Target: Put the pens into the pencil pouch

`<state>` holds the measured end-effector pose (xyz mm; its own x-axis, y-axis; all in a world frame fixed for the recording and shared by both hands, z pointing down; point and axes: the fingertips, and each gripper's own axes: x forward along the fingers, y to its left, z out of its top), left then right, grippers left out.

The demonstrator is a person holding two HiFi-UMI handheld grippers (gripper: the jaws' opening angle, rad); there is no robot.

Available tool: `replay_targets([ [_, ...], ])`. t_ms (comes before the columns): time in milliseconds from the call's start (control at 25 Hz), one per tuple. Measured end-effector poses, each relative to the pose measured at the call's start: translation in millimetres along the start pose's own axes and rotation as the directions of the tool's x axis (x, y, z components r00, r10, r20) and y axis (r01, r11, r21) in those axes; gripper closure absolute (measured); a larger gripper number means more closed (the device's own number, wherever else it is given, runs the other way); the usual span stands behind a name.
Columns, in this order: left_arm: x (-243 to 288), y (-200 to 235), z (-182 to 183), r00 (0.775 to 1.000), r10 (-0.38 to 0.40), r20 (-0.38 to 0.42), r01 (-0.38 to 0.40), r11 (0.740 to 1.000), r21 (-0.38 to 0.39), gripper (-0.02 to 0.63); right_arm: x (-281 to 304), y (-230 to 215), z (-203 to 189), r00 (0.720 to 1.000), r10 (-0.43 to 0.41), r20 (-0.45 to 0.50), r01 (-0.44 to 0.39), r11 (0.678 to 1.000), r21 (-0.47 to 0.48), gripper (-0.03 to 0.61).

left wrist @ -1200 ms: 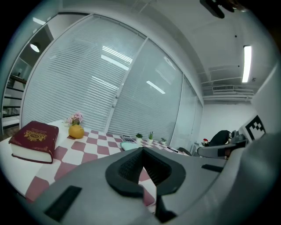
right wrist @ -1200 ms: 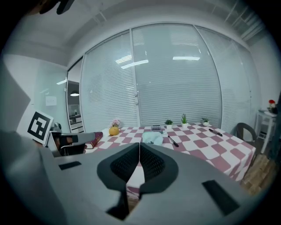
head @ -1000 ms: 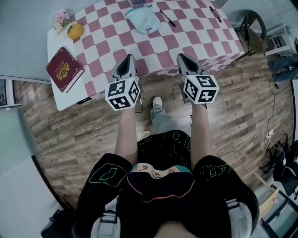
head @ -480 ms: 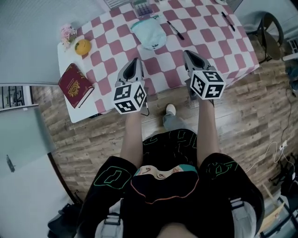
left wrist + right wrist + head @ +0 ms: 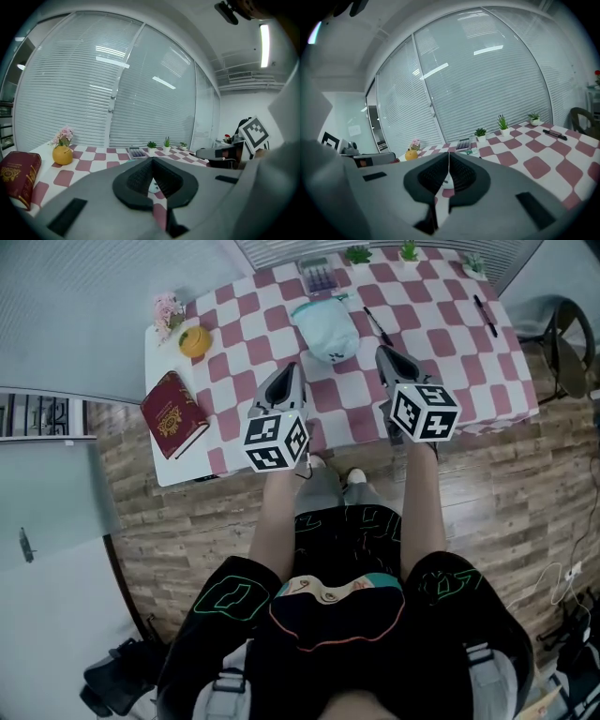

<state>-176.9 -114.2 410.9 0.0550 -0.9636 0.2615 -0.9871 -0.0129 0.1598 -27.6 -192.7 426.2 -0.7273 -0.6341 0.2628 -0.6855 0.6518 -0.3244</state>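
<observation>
Grey left claw [image 5: 292, 367], right claw [image 5: 382, 352] closed, parallel, over table [image 5: 450, 343] edge.

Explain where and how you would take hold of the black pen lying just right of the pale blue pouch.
Grip the black pen at mid-barrel, coming down from above with the jaws across its thin width. It lies flat and slanted on the checked tablecloth, so turn the jaws to match that slant. The right gripper, shut now, is nearest and would have to open first.
</observation>
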Motion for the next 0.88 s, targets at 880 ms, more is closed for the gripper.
replay_targets([
  [880,49.5,86.3,-21.4,0.998,0.037,-0.042,-0.043,0.989,-0.144,0.615,130.6,18.1,9.8,0.972,0.057,-0.229,-0.104,0.974,-0.2,0.571],
])
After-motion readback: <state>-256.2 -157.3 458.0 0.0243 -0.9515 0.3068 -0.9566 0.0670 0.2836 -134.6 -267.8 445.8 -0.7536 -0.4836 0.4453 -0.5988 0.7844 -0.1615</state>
